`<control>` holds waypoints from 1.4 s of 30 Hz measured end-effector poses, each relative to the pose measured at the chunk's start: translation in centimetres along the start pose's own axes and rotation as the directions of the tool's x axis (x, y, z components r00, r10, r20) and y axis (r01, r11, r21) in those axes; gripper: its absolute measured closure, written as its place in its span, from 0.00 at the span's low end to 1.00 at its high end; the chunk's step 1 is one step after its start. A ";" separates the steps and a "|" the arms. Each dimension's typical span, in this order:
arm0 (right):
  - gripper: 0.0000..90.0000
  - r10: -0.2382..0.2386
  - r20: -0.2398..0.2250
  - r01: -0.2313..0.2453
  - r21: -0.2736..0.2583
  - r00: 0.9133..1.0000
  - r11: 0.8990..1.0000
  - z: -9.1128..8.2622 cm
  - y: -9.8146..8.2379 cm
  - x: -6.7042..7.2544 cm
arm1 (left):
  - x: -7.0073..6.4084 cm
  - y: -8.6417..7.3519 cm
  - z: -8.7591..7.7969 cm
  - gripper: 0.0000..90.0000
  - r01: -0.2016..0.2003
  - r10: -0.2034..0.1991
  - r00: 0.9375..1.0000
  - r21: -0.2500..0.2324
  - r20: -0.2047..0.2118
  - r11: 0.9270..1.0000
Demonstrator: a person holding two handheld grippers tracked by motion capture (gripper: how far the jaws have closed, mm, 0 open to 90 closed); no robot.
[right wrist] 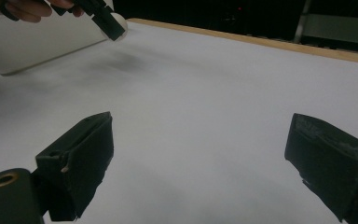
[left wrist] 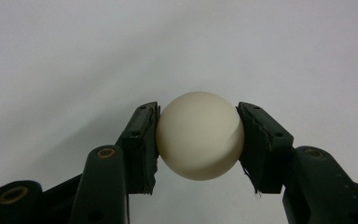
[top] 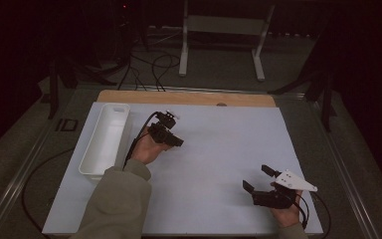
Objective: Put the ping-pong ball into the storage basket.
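Now ball (left wrist: 199,135) clamped, tray (top: 104,139) beside, table (top: 219,149) open

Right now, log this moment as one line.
left gripper: shut on white ball | right gripper: open, empty | white tray: left of table

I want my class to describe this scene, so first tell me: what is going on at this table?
A person works at a white-covered table with tongs in each hand. The left tongs are shut on a cream-white ball, a pad pressing on each side of it, held above the table just to the right of a long white tray. Nothing can be made out inside the tray. The right tongs rest near the table's front right corner, jaws wide apart with nothing between them.
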State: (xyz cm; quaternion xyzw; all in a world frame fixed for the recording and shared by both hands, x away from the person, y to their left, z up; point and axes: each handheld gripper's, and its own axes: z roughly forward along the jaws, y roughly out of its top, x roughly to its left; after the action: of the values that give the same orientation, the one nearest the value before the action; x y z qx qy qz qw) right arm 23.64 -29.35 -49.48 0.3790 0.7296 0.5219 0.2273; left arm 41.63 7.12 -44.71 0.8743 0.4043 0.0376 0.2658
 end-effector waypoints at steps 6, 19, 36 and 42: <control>0.08 -0.006 -0.008 0.006 0.001 1.000 1.000 0.1 0.0 -0.1 | -0.3 0.2 -0.5 0.57 -0.015 0.015 1.000 0.001 -0.002 1.000; 0.08 0.001 0.001 -0.001 -0.007 1.000 1.000 0.0 -0.1 -0.1 | -0.9 0.6 -1.6 0.57 -0.062 0.062 0.998 0.019 -0.012 0.998; 0.08 0.007 0.007 -0.007 -0.009 1.000 1.000 -0.3 -0.1 0.0 | -1.6 0.8 -2.7 0.57 -0.099 0.099 0.995 0.020 -0.029 0.995; 0.08 0.009 0.008 -0.009 -0.009 1.000 1.000 -0.3 -0.2 0.0 | -1.9 1.0 -3.2 0.57 -0.117 0.118 0.993 0.023 -0.028 0.993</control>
State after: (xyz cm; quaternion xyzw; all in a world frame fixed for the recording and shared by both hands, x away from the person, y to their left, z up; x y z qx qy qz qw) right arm 23.37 -29.50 -49.53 0.3834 0.7245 0.5248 0.2295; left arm 40.16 6.63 -41.24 0.8987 0.3563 0.0619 0.2479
